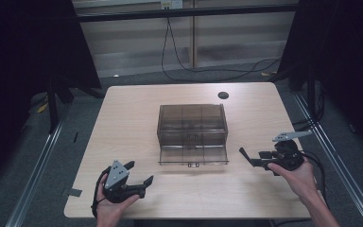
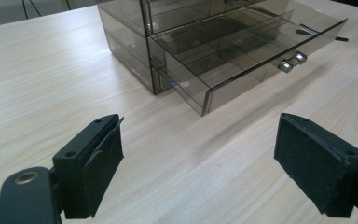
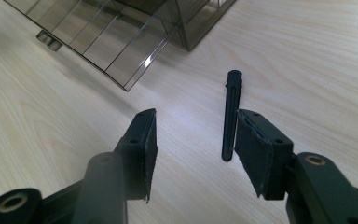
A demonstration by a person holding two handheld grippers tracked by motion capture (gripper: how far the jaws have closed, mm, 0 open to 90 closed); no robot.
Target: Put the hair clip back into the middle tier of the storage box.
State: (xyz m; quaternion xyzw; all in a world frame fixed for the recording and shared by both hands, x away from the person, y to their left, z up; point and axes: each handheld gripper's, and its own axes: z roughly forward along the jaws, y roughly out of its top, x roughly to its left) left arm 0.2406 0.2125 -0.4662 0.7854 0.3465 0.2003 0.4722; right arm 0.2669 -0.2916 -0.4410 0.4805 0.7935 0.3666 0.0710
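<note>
The desk (image 1: 123,118) is being used bare apart from a smoked clear drawer box (image 1: 192,118), which is sitting at its middle. The bottom drawer (image 1: 194,153) is being left pulled out toward the person, its divided compartments lying open.

The left claw (image 2: 200,123) is being held released and empty above the desk, near the drawer's front left corner. The right claw (image 3: 196,121) is being held partly spread off the drawer's right corner. A slender black rod (image 3: 231,112) is lying along the inner face of one of its pads, while the other pad is being kept well apart from it. Whether the rod is being carried or only touched cannot be told.

The main risk is being judged as follows. With one pad bearing on it, the rod is likely being left free to roll or drop before the drawer is reached. A pinch off its middle could be tipping it out of the pads. The light box could also be shoved back if the protruding drawer or its small metal knob (image 2: 291,62) is being struck by either claw.
</note>
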